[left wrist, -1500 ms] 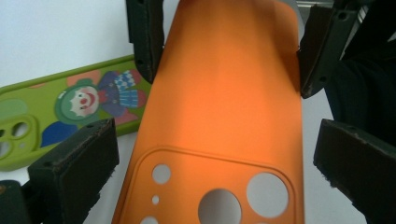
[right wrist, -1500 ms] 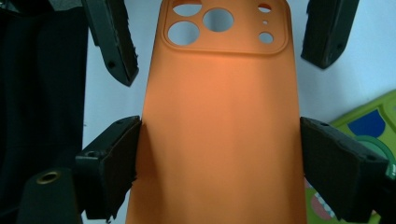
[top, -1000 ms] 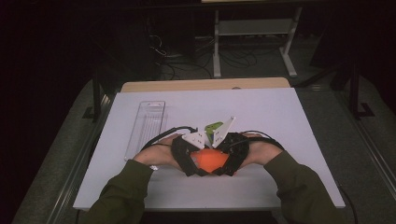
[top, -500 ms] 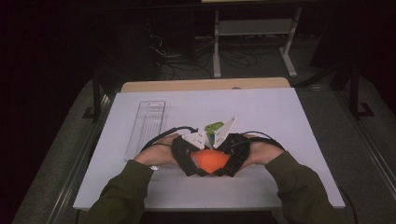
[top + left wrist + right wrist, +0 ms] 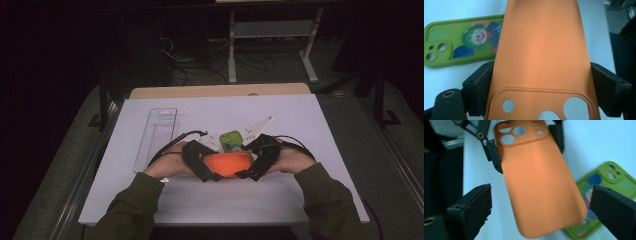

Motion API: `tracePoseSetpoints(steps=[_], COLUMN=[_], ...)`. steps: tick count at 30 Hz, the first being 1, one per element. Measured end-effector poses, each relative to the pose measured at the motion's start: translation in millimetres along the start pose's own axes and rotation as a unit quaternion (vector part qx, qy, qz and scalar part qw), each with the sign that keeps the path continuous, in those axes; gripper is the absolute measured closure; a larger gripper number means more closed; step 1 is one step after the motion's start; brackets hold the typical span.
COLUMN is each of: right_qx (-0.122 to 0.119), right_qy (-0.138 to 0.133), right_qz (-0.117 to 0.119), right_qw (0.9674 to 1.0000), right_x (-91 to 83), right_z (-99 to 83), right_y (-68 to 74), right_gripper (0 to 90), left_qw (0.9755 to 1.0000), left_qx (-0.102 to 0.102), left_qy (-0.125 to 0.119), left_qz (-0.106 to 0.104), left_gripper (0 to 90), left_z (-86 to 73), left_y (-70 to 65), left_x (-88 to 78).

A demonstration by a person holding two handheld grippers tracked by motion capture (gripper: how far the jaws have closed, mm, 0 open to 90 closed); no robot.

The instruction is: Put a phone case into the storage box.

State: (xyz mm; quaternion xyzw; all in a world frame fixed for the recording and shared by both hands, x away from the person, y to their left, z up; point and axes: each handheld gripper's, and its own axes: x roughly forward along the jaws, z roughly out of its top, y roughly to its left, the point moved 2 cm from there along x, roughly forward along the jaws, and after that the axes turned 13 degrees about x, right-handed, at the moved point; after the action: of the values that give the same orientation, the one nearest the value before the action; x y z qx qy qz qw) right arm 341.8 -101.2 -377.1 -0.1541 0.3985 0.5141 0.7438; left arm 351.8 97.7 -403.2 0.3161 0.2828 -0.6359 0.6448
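desk (image 5: 310,130): white top, dark room behind | left gripper (image 5: 541,100): fingers clamped on orange phone case (image 5: 541,55) | right gripper (image 5: 541,215): fingers just opened wide, clear of it | green case (image 5: 456,50) lies beyond fingers

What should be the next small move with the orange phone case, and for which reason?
Probably draw the right gripper back, away from the orange case. Its jaws have just been opening and now stand clear of the case's edges, with its free end between them, while the left gripper clamps the camera end. The green case lies on the white table just beyond, so withdraw without sweeping across it.
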Motion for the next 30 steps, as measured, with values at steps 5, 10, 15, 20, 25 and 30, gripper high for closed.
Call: tracePoseSetpoints(steps=[5,10,15,20,25,30], right_qx=[0.043,0.112,0.153,0.182,0.198,0.212], right_qy=[-0.031,-0.063,-0.081,-0.089,-0.101,-0.117], right_qz=[-0.020,-0.037,-0.060,-0.080,-0.102,-0.124], right_qw=[0.9984,0.9910,0.9831,0.9761,0.9695,0.9621], right_x=[-4.3,-8.6,-7.6,-3.4,1.2,7.5], right_z=[-5.6,-10.5,-18.1,-27.1,-37.1,-44.2], right_y=[-9.3,-11.9,-15.9,-14.9,-11.5,-8.9], right_gripper=[2.7,2.9,3.0,3.0,1.6,0.0], left_qw=[0.9990,0.9958,0.9924,0.9896,0.9847,0.9840], left_qx=[-0.035,-0.058,-0.081,-0.093,-0.126,-0.127], left_qy=[0.007,0.028,0.033,0.041,0.028,0.039], left_qz=[0.025,0.065,0.086,0.101,0.117,0.118], left_gripper=[14.8,14.8,14.9,15.0,15.0,15.0], left_z=[-1.3,-3.3,-5.7,-8.6,-9.0,-11.9], left_y=[3.9,7.8,11.2,14.9,15.0,17.2], left_x=[-1.0,-1.9,-4.5,-7.5,-7.0,-8.2])
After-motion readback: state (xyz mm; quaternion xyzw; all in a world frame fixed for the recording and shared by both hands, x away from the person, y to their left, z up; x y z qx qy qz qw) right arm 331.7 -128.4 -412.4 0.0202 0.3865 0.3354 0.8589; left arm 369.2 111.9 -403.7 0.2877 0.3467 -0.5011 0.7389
